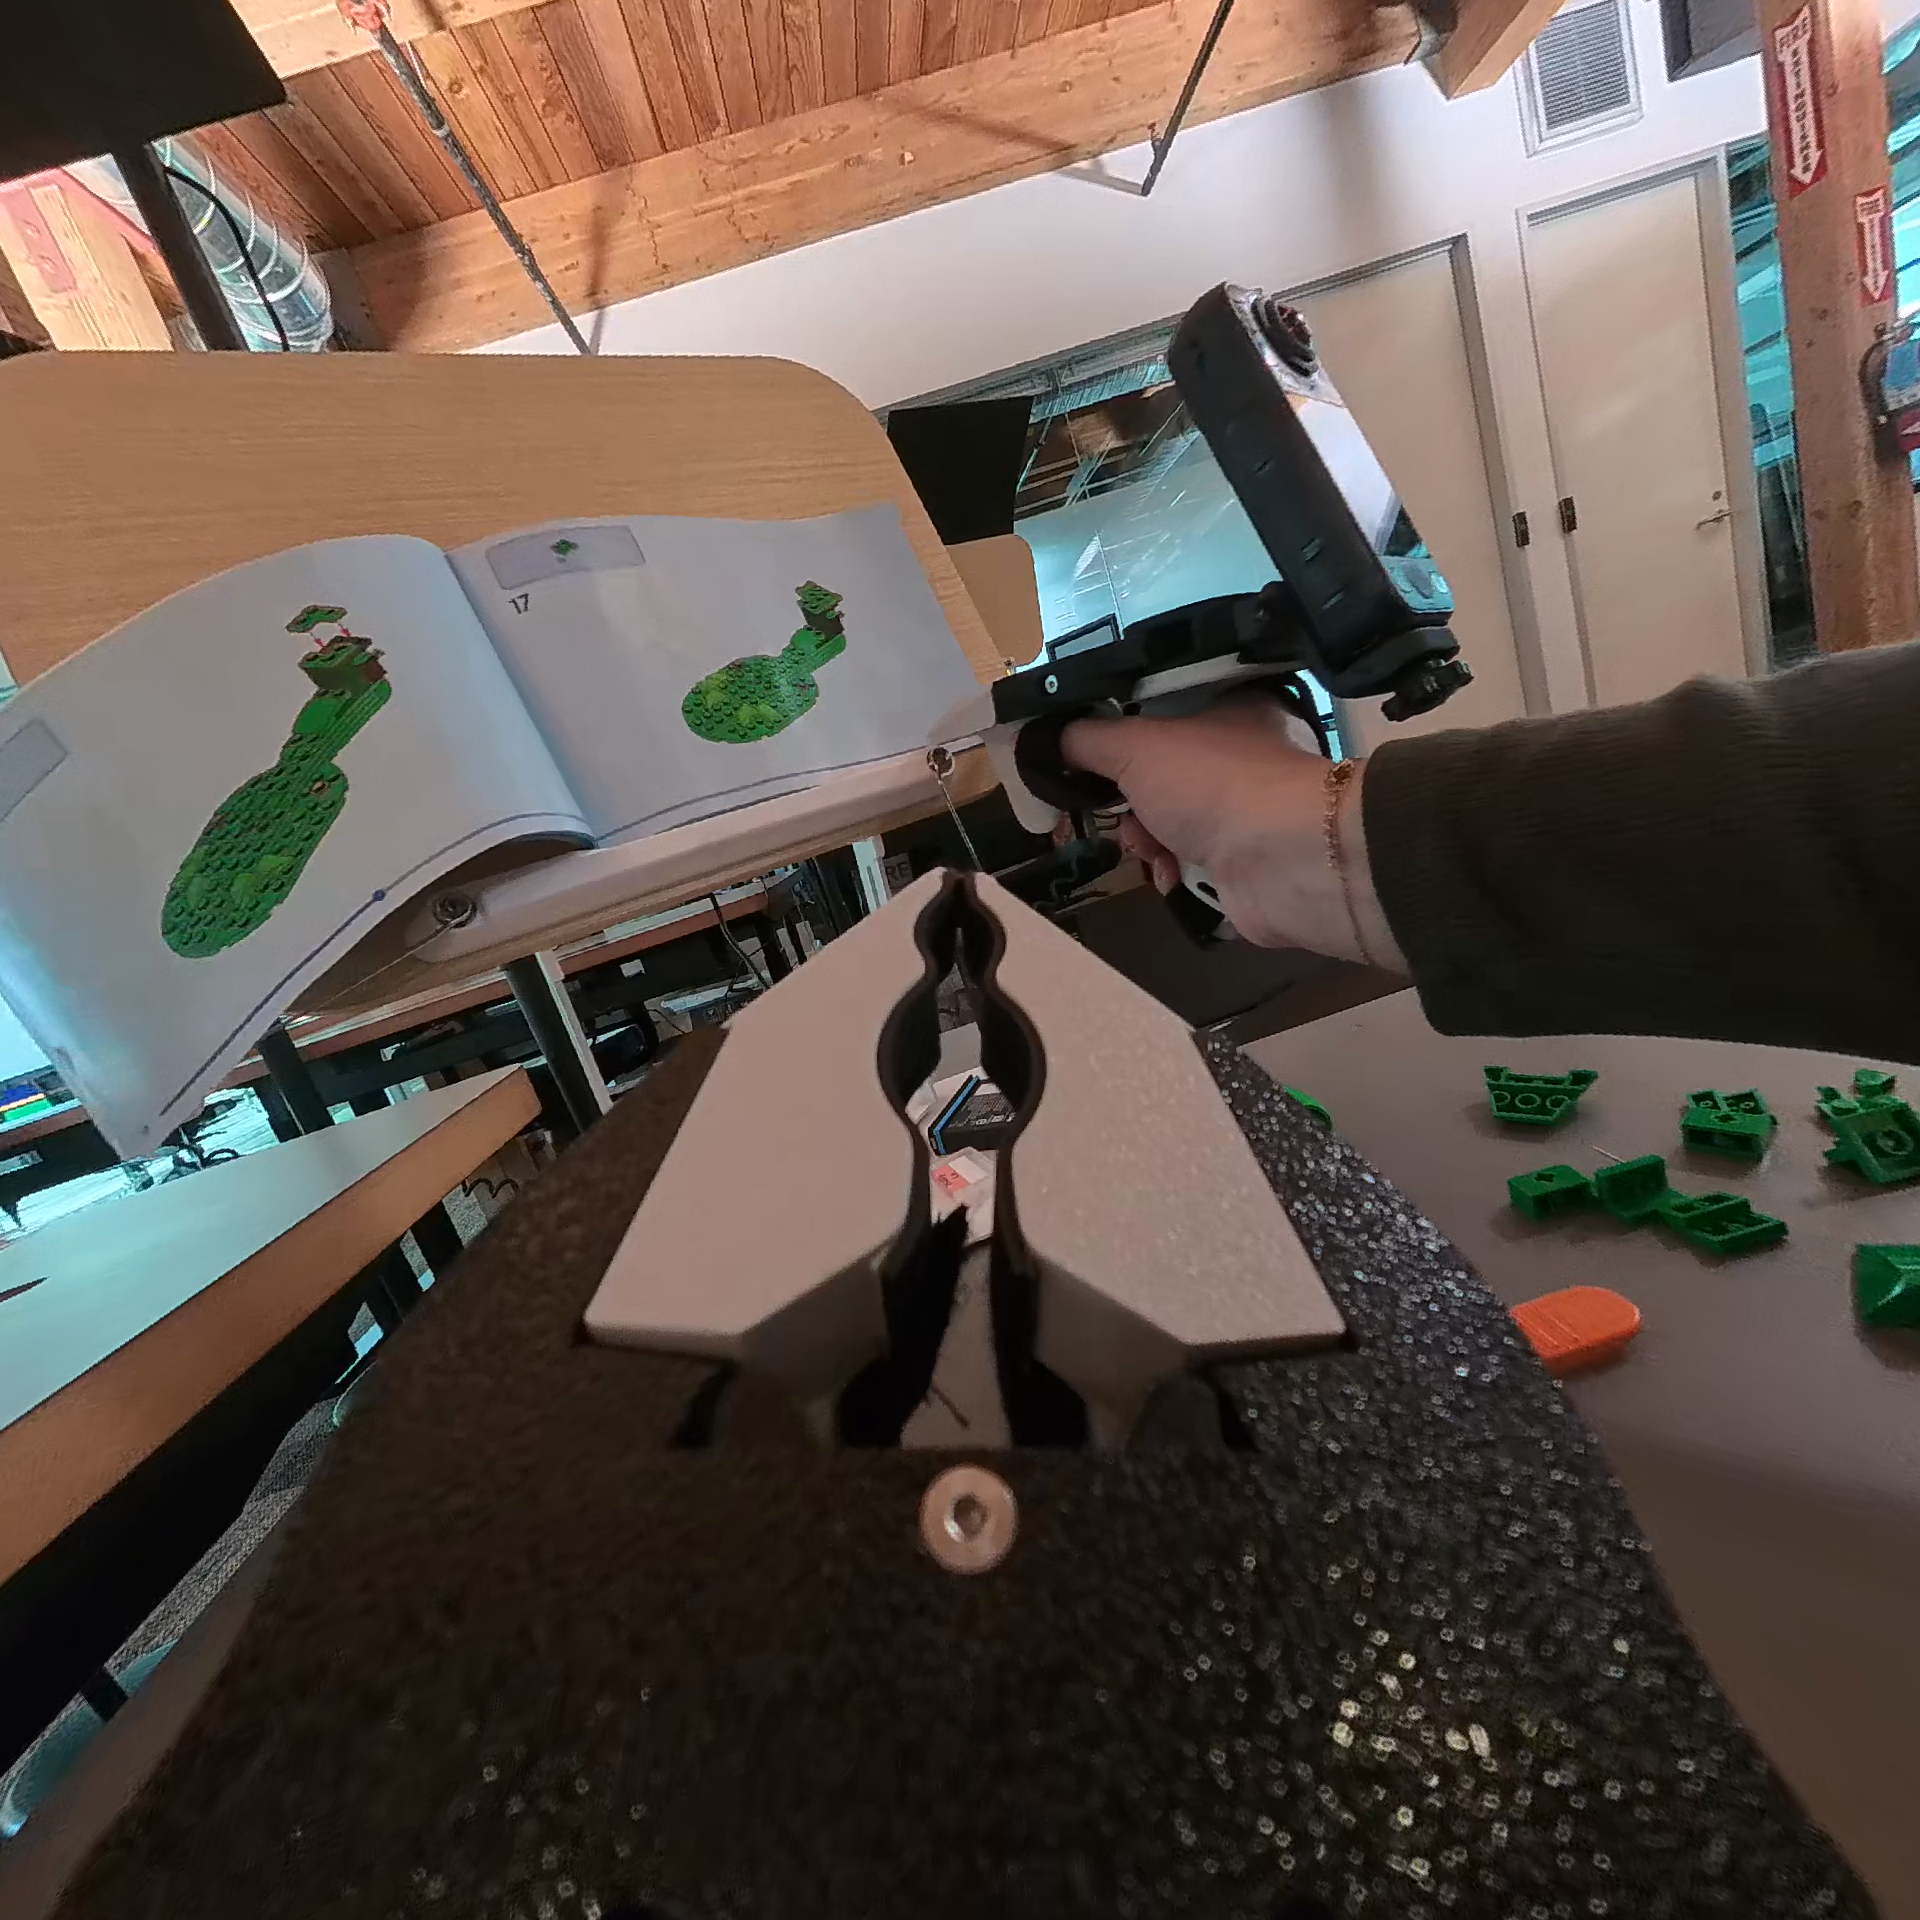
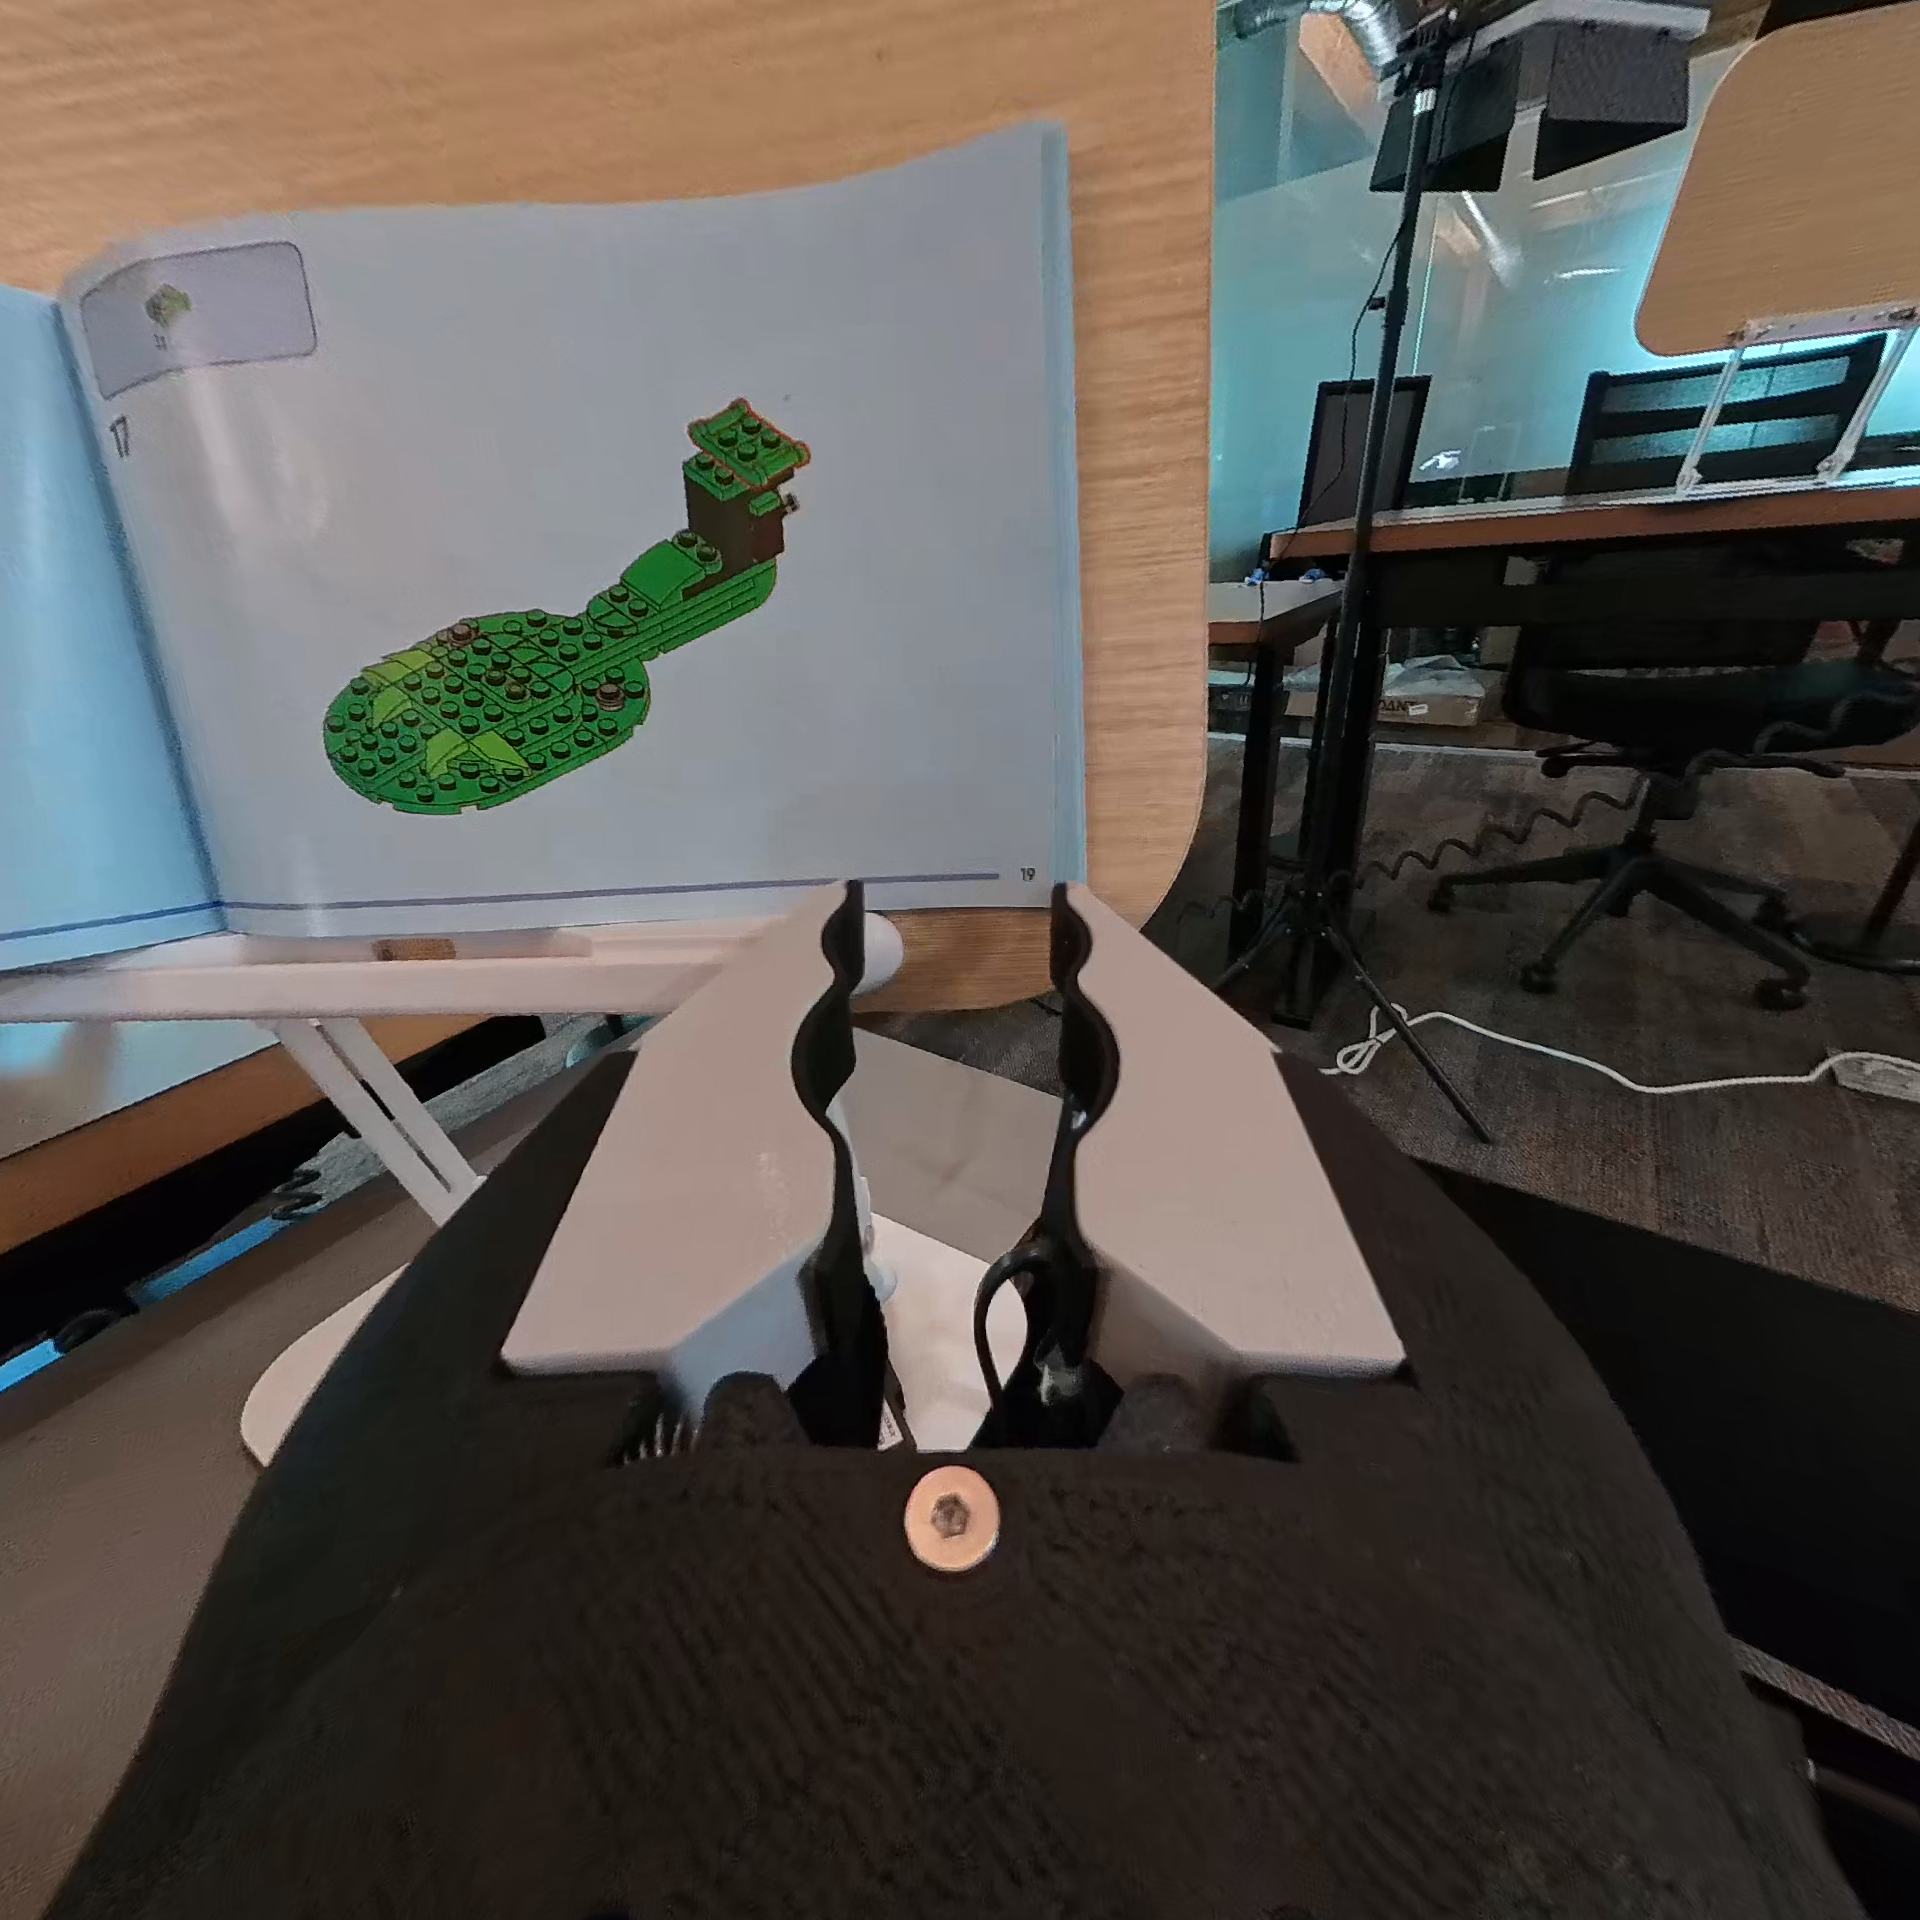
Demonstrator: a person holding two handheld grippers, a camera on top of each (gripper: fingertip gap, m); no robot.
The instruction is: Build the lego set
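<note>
The left tool [image 1: 961,894] fills the lower half of its own view. Its two pale grey fingers [image 1: 790,1143] meet at the tips, with only a wavy slit between their black pads, and they grip nothing. It points up and away from the grey surface [image 1: 1714,1475].

At about ten o'clock from its tips, an open instruction booklet [image 1: 416,727] leans on a tilted wooden stand [image 1: 416,447]. Both pages show drawings of a green, paddle-shaped brick model.

At three o'clock, loose green lego pieces [image 1: 1652,1195] lie scattered on the surface, well apart from the left tool. An orange plastic tab [image 1: 1574,1325] lies just beside them, nearer the camera.

At one o'clock, a hand [image 1: 1216,821] in a dark sleeve [image 1: 1662,831] holds the handle of the right tool [image 1: 1039,686], whose front end reaches the booklet's right page edge. Its fingers are hidden in this view.

In the right wrist view, the right tool [image 2: 956,904] has its fingers [image 2: 1195,1164] set moderately apart, with a clear gap and nothing between them. It points at the lower edge of the right page [image 2: 623,520], at twelve o'clock, and the tips sit close to the stand's white ledge [image 2: 364,982]. At two to three o'clock, behind the stand, are a black tripod [image 2: 1351,727], an office chair [image 2: 1683,748] and a white cable [image 2: 1662,1081] on the carpeted floor.
</note>
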